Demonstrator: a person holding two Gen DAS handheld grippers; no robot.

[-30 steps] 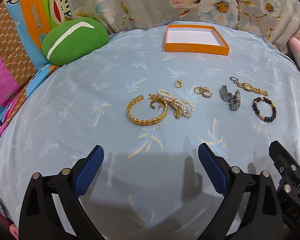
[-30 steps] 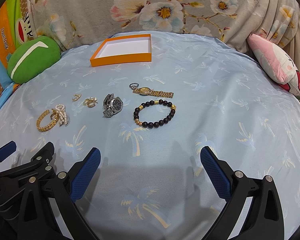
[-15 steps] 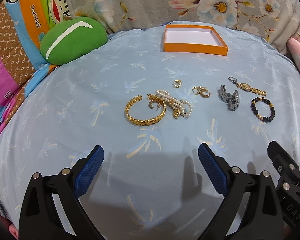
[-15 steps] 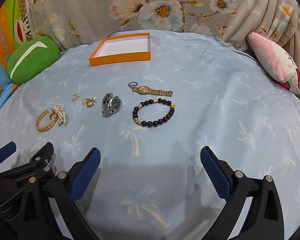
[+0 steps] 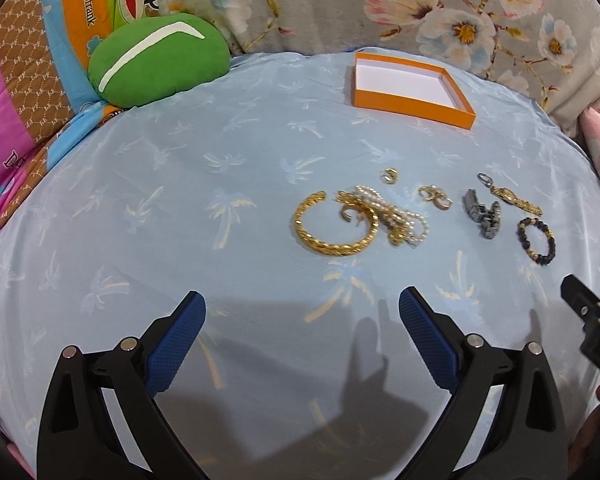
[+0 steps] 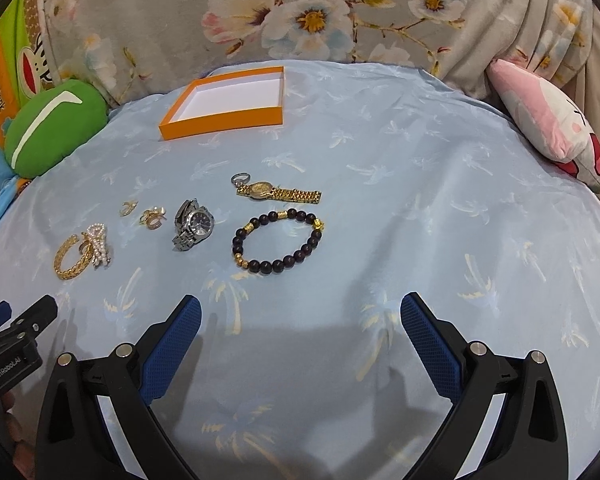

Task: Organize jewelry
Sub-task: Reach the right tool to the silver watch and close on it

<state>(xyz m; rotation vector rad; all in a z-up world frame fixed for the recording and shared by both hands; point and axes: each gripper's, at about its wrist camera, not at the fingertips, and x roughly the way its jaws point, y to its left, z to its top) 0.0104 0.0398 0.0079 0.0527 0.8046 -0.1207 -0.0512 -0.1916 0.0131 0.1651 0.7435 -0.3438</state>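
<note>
jewelry on blue sheet (image 6: 380, 184): two watches, three bracelets; both grippers' fingers (image 5: 180, 336) spread, empty

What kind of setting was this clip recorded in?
Probably a bedroom, on a bed: a palm-print blue sheet serves as the work surface, with a green cushion, a pink plush pillow and floral bedding around it.

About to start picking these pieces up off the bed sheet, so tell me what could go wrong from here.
1. The white pearl piece lies tangled against the gold braided bangle; lifting one may drag the other.
2. The tiny gold earrings sit on a soft blue sheet; the open jaws of the left gripper may pinch fabric instead.
3. The orange shallow box lies far back, so pieces could drop in transit.
</note>
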